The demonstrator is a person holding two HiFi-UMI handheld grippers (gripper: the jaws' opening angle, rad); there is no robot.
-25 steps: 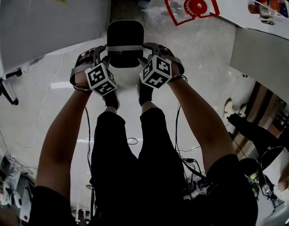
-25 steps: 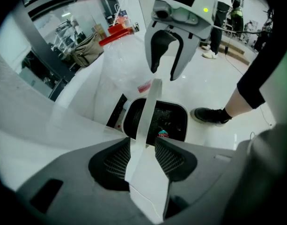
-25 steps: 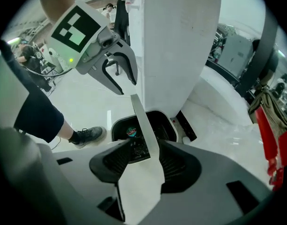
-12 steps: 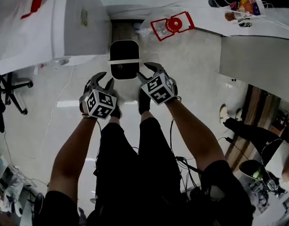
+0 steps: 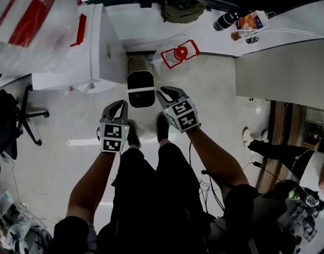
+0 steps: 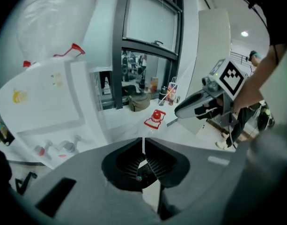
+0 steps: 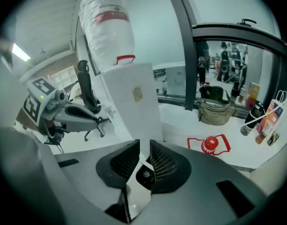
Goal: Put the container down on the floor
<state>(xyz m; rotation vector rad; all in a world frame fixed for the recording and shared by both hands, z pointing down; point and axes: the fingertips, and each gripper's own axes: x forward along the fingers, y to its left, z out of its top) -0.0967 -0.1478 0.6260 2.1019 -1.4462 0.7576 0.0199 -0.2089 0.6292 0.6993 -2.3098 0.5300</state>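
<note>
The container [image 5: 141, 89], a black bin with a white band, stands upright on the pale floor in front of the person's shoes. In the head view my left gripper [image 5: 121, 106] hangs to its lower left and my right gripper [image 5: 164, 94] just to its right, both lifted clear of it. Both pairs of jaws have just been closing with nothing between them. The left gripper [image 6: 143, 142] has its tips together. A narrow slit still shows in the right gripper [image 7: 144, 144]. Each gripper also shows in the other's view: the right gripper [image 6: 199, 104] and the left gripper [image 7: 68, 111].
A white cabinet [image 5: 98, 46] with a plastic bag on top stands left of the container. A red-and-white item [image 5: 179, 53] lies on the floor behind it. There is an office chair [image 5: 19, 120] at left, a white table [image 5: 278, 62] at right, and cables [image 5: 209, 179] by the feet.
Both grippers have let go of the container's sides and risen away from it, and their jaws have narrowed. The container stays on the floor. The head camera has risen too.
</note>
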